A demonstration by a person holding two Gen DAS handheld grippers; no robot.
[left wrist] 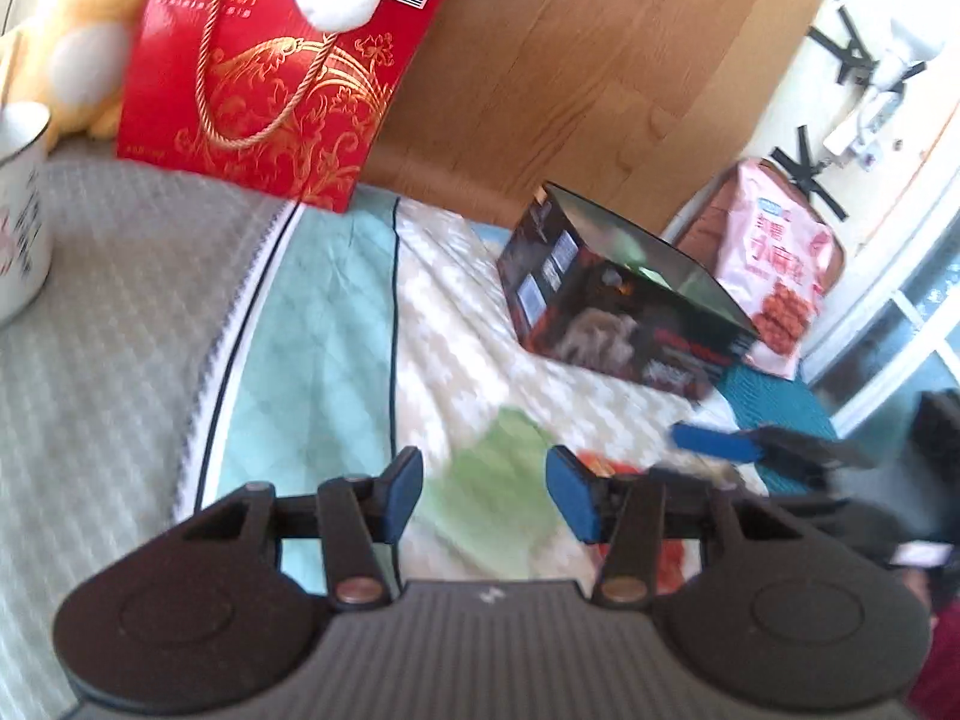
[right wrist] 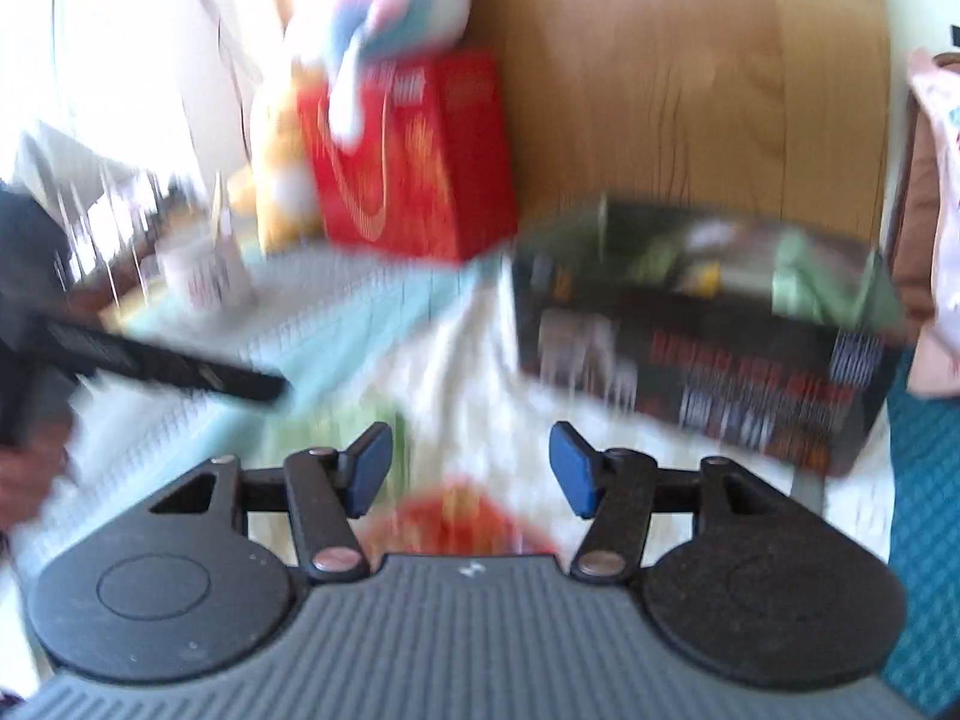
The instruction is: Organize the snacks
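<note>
My left gripper is open over a blurred green snack packet on the quilt, its pads apart from the packet. A red packet lies just to its right, partly under the right finger. My right gripper is open above the same red packet, and the green packet shows by its left pad. A black open-topped box stands farther ahead. One finger of the right gripper reaches in from the right in the left wrist view.
A red gift bag and plush toys lean at the wooden headboard. A white mug stands at the left. A pink snack bag sits behind the black box. The right wrist view is heavily blurred.
</note>
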